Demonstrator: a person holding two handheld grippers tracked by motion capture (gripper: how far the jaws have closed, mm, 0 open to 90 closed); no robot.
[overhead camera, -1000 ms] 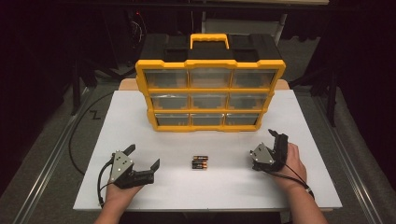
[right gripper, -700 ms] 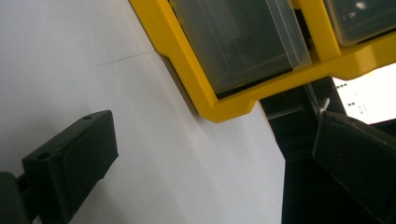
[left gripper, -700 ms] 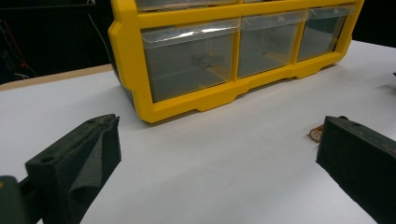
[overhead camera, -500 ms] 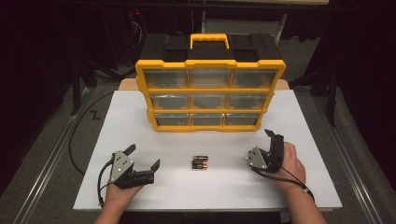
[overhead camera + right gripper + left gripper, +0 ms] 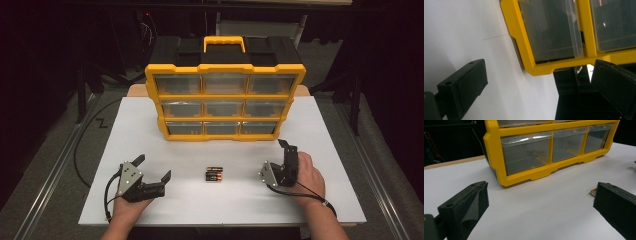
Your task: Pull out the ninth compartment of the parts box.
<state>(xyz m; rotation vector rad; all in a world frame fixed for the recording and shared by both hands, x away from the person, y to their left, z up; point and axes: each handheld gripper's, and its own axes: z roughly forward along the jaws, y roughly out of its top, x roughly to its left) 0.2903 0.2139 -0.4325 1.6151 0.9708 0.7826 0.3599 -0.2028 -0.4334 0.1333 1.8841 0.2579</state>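
Note:
A yellow organiser (image 5: pixel 225 100) with a black top, a yellow handle and clear drawers stands at the back middle of the white table (image 5: pixel 140 130). A few small batteries (image 5: pixel 214 174) lie side by side in front of it. My left gripper (image 5: pixel 153 167) rests at the front left, open, its jaws pointing toward the batteries. In the left gripper view the left gripper (image 5: pixel 541 205) faces the organiser (image 5: pixel 544 150), and a battery end (image 5: pixel 594 192) peeks past the right jaw. My right gripper (image 5: pixel 287 150), at the front right, is rolled onto its side and open. In the right gripper view the right gripper (image 5: pixel 539 82) frames the organiser's lower corner (image 5: pixel 529 50).
Metal rails (image 5: pixel 45 185) run along both sides of the table, and a black cable (image 5: pixel 82 145) loops off the left edge. Dark floor and stands surround the table. Bare white surface lies between the organiser and the batteries.
The right hand has turned its gripper onto its side and shifted it slightly left. The left gripper and the batteries have stayed put.

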